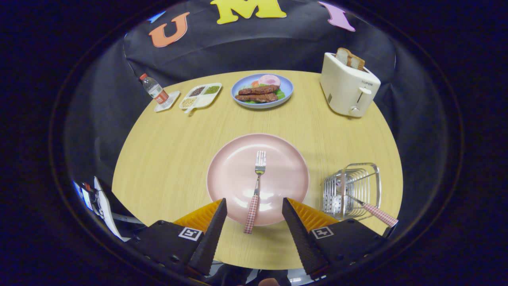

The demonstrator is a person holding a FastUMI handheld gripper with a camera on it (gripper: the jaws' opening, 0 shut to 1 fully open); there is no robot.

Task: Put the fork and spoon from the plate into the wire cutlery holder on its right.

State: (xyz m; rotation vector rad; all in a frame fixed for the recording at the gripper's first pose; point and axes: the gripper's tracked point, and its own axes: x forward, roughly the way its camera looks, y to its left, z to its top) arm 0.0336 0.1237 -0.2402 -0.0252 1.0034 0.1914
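Fingers [222, 206] spread wide, fork [256, 186] handle lying between them

The scene is seen from a camera carried on the gripper [254, 206], set above the near edge of the desk [166, 159] and tilted down and forward. The pink plate [234, 174] is seen close, just ahead of the parted fingers [216, 222]. The toaster [348, 87] is seen far beyond the plate.
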